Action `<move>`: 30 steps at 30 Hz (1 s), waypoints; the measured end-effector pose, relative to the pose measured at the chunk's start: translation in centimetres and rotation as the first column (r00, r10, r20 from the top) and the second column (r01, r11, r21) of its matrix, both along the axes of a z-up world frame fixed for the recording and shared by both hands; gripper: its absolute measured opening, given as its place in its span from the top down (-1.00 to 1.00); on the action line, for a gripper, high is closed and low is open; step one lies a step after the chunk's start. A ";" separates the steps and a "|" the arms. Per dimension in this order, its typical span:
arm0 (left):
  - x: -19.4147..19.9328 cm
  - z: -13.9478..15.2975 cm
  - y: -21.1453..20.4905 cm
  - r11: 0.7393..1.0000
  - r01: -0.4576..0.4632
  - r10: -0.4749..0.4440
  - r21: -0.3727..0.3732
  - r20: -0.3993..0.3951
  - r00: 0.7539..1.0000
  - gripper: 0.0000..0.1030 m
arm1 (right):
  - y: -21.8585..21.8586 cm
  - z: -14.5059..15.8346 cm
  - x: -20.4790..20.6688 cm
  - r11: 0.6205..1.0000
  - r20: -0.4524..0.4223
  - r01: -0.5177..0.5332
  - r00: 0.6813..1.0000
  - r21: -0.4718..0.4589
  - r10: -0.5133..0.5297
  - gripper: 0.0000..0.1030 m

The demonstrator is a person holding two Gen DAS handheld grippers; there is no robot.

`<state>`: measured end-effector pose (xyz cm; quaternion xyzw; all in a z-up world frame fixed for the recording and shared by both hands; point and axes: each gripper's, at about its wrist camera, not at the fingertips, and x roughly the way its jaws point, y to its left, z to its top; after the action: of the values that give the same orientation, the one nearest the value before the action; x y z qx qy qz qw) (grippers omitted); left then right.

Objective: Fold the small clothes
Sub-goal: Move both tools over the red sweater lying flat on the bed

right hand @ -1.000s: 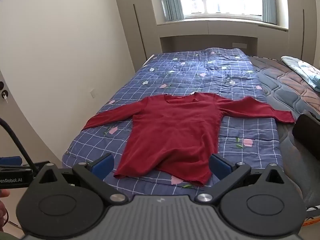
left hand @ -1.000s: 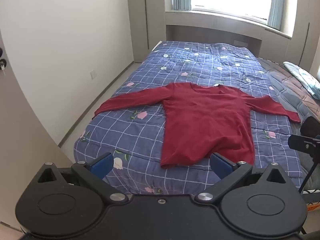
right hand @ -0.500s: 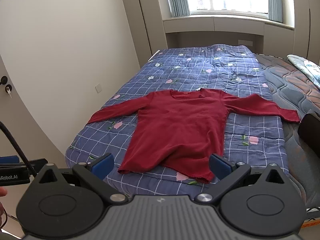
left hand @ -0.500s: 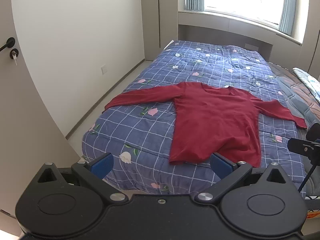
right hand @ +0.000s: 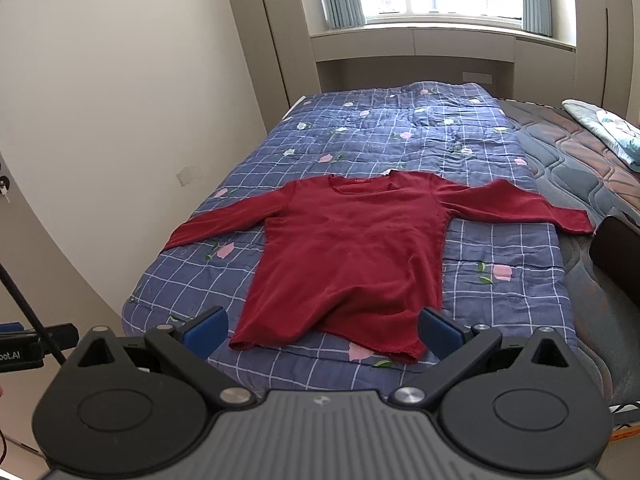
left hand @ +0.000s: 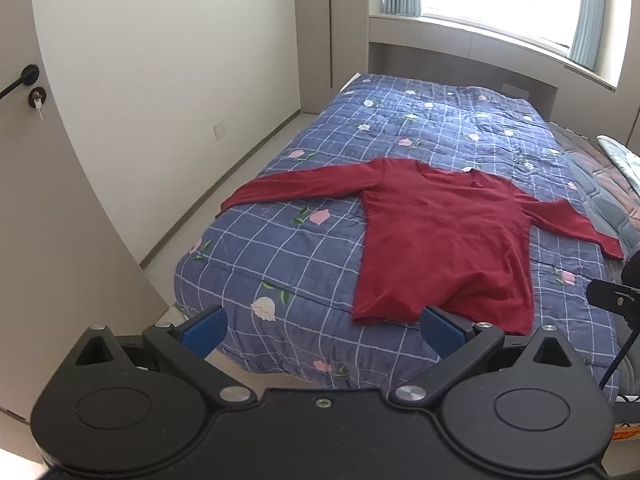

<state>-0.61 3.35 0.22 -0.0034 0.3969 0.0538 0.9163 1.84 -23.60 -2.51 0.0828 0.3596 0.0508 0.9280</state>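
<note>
Two grippers, left gripper [left hand: 322, 330] and right gripper [right hand: 322, 330], both spread wide, empty, short of the quilt [right hand: 400, 136]'s near edge. Red long-sleeved top [right hand: 348, 252] flat on the quilt, sleeves out to either side, hem nearest. Folding not yet begun. Likely trouble: pinching quilt along with thin fabric, dragging the top off square; rumpled hem [right hand: 320, 340] bunching into a crooked fold.

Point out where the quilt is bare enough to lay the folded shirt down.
The blue checked quilt is bare between the red shirt collar and the window end. Smaller patches lie under each sleeve, beside the body. The shirt fills the middle; its hem nearly reaches the foot edge. Both grippers, left and right, are open.
</note>
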 end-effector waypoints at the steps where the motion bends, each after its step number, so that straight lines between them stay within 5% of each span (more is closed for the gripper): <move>1: 0.2 0.0 0.1 1.000 -0.003 0.003 -0.001 -0.007 1.000 -0.99 | 0.1 0.0 0.0 1.000 0.000 0.005 1.000 -0.005 -0.005 -1.00; 13: 5.1 0.0 1.2 0.999 0.025 -0.028 -0.032 -0.074 0.997 -0.99 | -0.5 2.0 1.3 0.987 0.072 0.155 0.986 -0.027 -0.153 -1.00; 30: 15.9 5.5 -1.4 0.974 0.228 -0.228 0.000 -0.011 0.974 -0.99 | -4.9 5.2 3.1 0.889 0.163 0.458 0.876 0.006 -0.453 -1.00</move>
<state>15.26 1.96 5.77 0.0431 0.3997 -0.0514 0.9142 4.99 -28.48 2.70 0.1456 0.2551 -0.1682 0.9410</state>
